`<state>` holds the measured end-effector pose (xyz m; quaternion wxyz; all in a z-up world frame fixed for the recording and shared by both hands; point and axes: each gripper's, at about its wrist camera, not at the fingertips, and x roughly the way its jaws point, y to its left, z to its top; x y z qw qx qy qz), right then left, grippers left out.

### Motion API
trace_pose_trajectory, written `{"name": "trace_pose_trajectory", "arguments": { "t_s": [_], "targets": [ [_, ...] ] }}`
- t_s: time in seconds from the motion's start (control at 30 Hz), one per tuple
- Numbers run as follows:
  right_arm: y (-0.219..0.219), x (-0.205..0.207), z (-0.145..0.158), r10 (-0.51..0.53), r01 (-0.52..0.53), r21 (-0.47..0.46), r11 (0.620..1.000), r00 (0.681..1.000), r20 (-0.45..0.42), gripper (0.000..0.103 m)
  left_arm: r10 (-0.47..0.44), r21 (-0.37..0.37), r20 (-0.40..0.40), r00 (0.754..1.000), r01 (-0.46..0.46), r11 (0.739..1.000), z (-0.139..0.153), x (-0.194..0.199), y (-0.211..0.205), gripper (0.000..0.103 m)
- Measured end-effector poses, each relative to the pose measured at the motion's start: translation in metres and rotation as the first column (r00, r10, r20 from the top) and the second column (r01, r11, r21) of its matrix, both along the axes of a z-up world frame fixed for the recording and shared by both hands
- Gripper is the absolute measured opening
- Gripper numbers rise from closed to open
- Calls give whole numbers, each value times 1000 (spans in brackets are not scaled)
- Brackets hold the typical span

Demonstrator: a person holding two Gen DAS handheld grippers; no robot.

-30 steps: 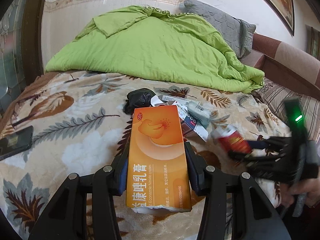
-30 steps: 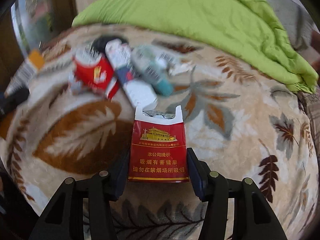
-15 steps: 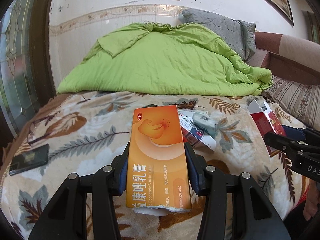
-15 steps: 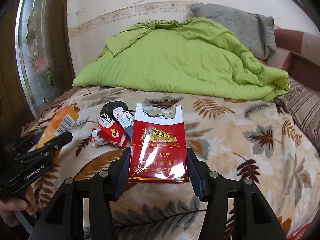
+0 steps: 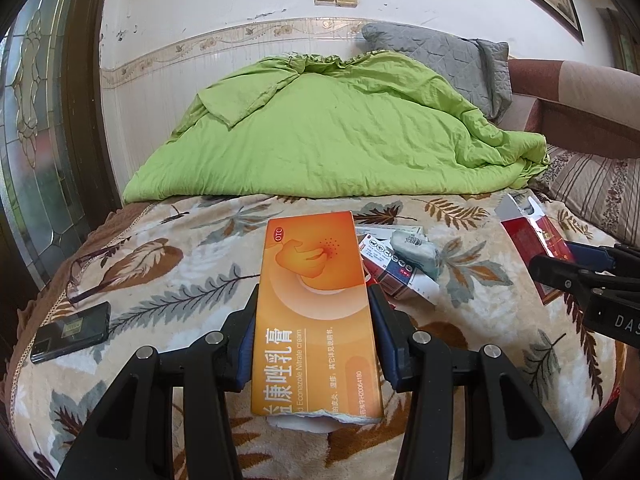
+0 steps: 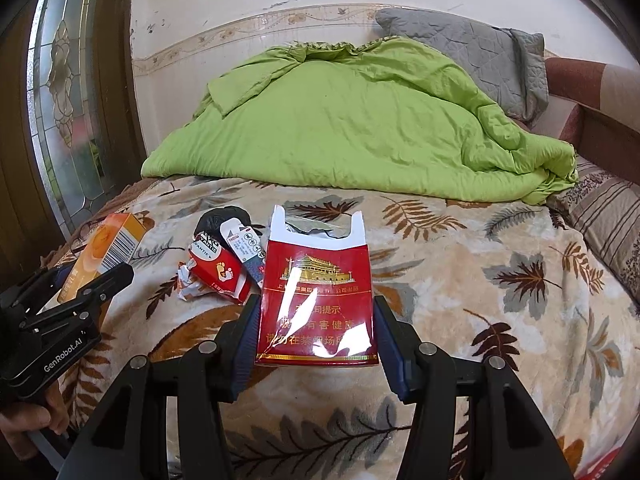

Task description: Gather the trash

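Green quilt (image 5: 336,128) fills the far half of the bed, and the leaf-patterned blanket (image 6: 460,280) covers the near half, where the remaining trash lies in a small heap (image 6: 224,264): a red-and-white carton, a crumpled wrapper, a black bag and a few slim boxes, left of centre in the right wrist view. A dark phone (image 5: 72,330) lies near the left edge and looks like no trash.

Both tongs are loaded and lifted clear of the blanket. The left tongs (image 5: 316,336) grip an orange cream box (image 5: 316,300) by its long sides; its long axis runs along the fingers, the intact end pointing far toward the quilt and the torn end near the camera. The right tongs (image 6: 316,328) clamp a red cigarette pack (image 6: 318,304) by its two narrow sides, upright in the view, its torn-open mouth pointing far and its base near.

No bin shows in either view. To carry well, I judge it best to keep the squeeze even, since both cartons seem empty and would crush or slip, and to hold the pack's open mouth up so nothing spills.
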<state>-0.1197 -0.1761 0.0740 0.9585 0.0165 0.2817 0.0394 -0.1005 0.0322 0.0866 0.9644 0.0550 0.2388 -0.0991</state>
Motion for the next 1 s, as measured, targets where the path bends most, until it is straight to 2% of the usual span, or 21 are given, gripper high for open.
{"name": "trace_pose_trajectory", "arguments": {
  "t_s": [1.0],
  "targets": [
    [-1,-2,1,-9,9,4,1000,1000,2,58,8,-2,-1,1000,-8,1000,4,-1,1,47]
  ]
}}
